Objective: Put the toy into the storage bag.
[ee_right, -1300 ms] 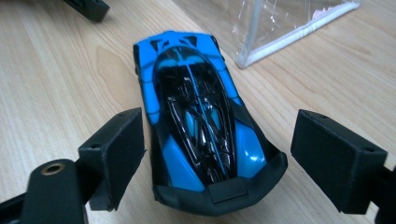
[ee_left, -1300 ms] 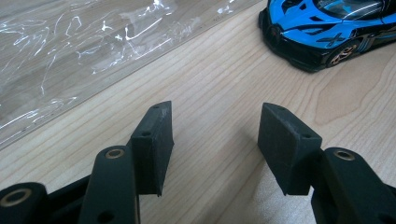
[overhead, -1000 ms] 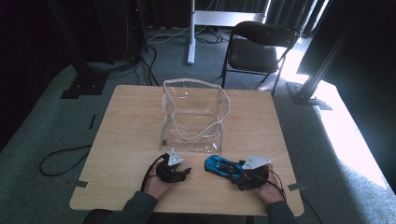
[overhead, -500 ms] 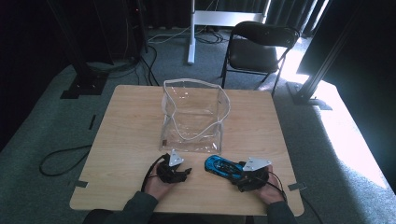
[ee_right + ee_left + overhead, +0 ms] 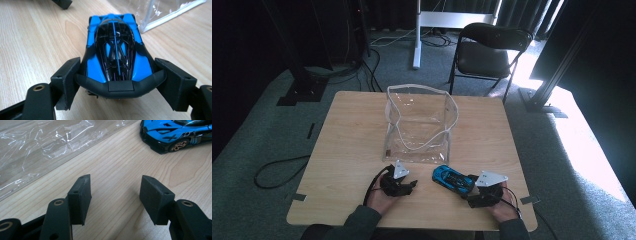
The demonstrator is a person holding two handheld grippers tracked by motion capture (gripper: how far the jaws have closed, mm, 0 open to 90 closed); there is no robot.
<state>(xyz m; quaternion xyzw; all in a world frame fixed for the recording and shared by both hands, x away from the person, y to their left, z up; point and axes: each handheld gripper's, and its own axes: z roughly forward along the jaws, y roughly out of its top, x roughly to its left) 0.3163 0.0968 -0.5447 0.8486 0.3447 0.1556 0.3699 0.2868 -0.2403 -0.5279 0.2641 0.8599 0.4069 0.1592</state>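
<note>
The toy car [image 5: 116, 50] sits near the surface's [image 5: 347, 150] front edge, its rear between the right claw [image 5: 117, 82] jaws, contact uncertain. The left claw [image 5: 115, 195] gapes empty. Risk: a narrow rear-end grip may let the car pivot or slip.

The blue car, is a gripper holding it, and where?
The right gripper has its jaws on both sides of the blue car's rear end. The left gripper is open, holding nothing.

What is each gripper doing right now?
Left gripper: open, holding nothing.
Right gripper: jaws either side of the blue toy car; grip cannot be told.
</note>
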